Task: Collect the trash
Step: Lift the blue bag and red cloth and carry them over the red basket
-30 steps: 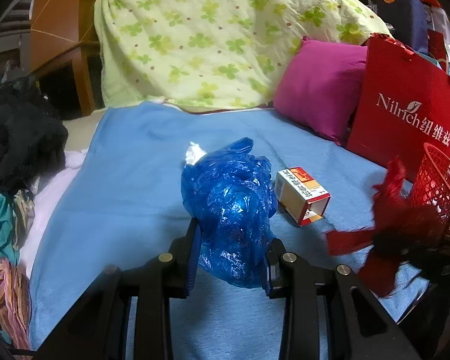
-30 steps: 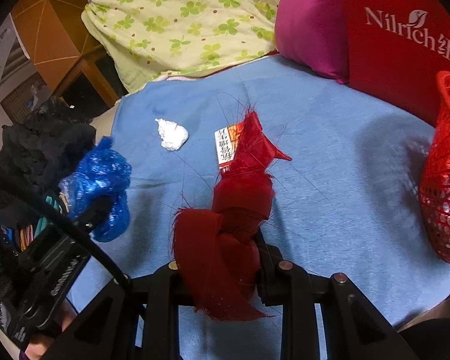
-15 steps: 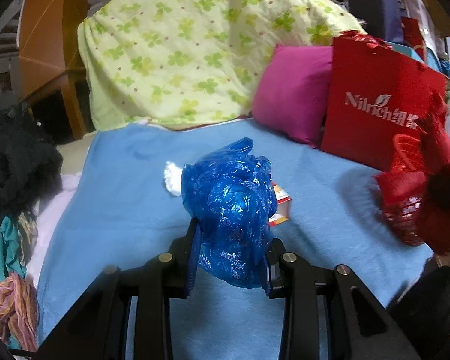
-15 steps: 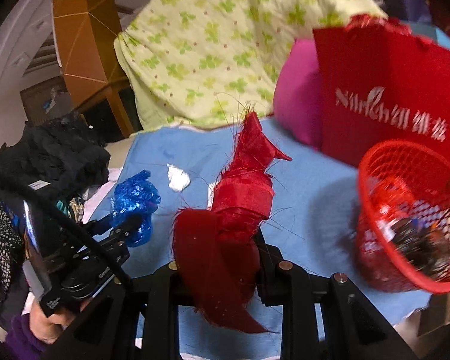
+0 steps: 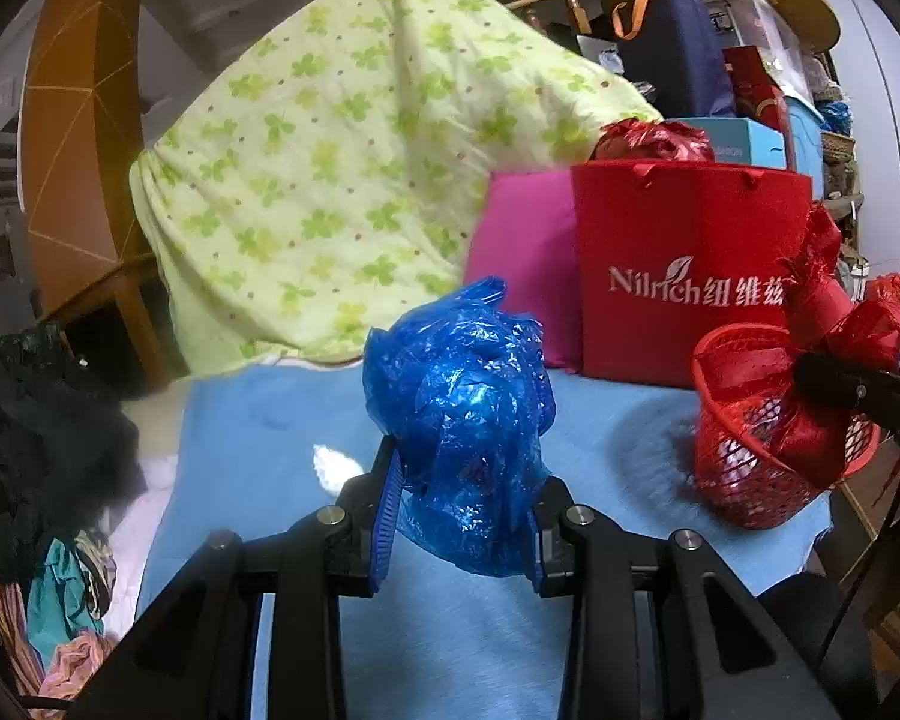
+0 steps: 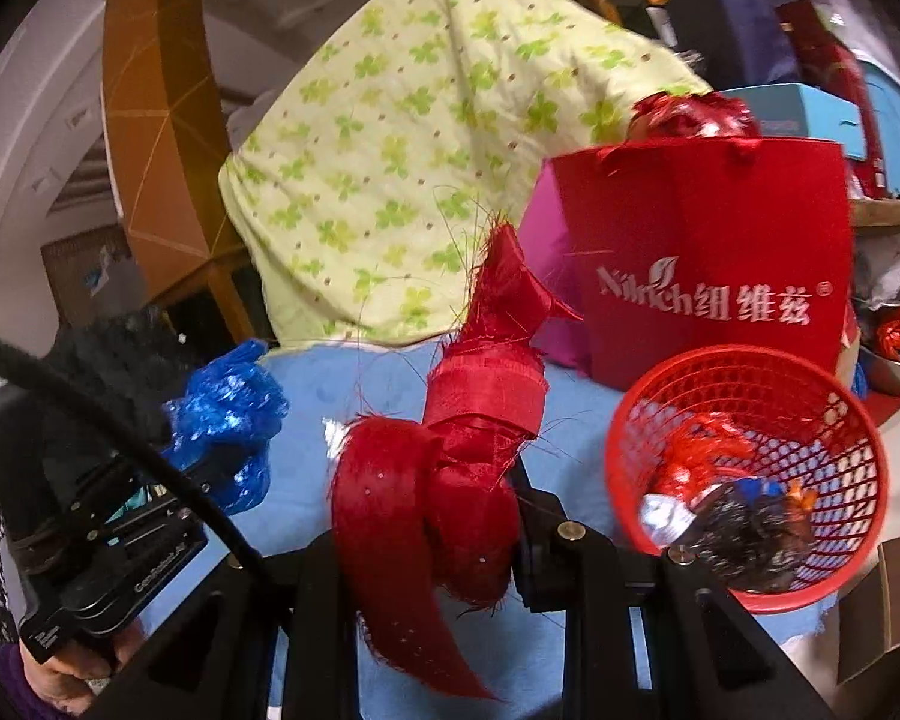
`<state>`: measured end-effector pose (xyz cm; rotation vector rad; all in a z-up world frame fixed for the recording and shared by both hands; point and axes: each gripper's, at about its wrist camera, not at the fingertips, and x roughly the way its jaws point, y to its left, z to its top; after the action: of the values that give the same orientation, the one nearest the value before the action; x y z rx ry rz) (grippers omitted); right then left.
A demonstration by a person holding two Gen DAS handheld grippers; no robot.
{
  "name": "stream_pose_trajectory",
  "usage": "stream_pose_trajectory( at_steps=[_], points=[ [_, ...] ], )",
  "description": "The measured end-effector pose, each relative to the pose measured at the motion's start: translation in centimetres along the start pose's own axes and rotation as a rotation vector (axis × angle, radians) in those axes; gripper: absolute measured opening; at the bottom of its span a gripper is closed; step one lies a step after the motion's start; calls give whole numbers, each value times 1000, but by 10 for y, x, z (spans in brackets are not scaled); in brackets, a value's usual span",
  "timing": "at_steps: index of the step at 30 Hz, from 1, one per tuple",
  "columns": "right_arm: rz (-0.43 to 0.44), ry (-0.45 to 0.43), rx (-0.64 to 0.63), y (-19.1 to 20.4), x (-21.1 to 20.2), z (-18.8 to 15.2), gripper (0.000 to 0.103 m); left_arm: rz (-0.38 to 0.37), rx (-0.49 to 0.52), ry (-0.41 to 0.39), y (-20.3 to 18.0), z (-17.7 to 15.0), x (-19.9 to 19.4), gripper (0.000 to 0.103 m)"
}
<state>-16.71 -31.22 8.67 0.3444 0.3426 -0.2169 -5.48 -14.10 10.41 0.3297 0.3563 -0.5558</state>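
My left gripper (image 5: 459, 516) is shut on a crumpled blue plastic bag (image 5: 459, 414) and holds it above the blue bedsheet (image 5: 258, 438). My right gripper (image 6: 444, 510) is shut on a frayed red ribbon (image 6: 480, 402), held just left of the red mesh basket (image 6: 744, 372). The basket holds some trash. In the left wrist view the ribbon (image 5: 834, 324) hangs at the rim of the basket (image 5: 744, 480). A white crumpled tissue (image 5: 333, 465) lies on the sheet behind the bag.
A red Nilrich paper bag (image 5: 690, 276) and a pink pillow (image 5: 522, 258) stand behind the basket. A green clover-print quilt (image 5: 342, 180) is piled at the back. Dark clothes (image 5: 36, 420) lie at the left. The sheet's edge runs just right of the basket.
Both grippers rose and swung right toward the basket. The right gripper carried the ribbon up to the basket's rim. The small box on the sheet is hidden behind the blue bag.
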Motion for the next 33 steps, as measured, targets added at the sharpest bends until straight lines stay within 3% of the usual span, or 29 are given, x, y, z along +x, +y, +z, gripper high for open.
stream_pose_trajectory(
  at_steps=[20,33],
  points=[
    [-81,-195,101,-62,-88,25,28,-43,129,-106,-64,37,-53,37],
    [-135,-252,184,-108,-122,22,29,-112,194,-109,-111,43,-56,37]
  ],
)
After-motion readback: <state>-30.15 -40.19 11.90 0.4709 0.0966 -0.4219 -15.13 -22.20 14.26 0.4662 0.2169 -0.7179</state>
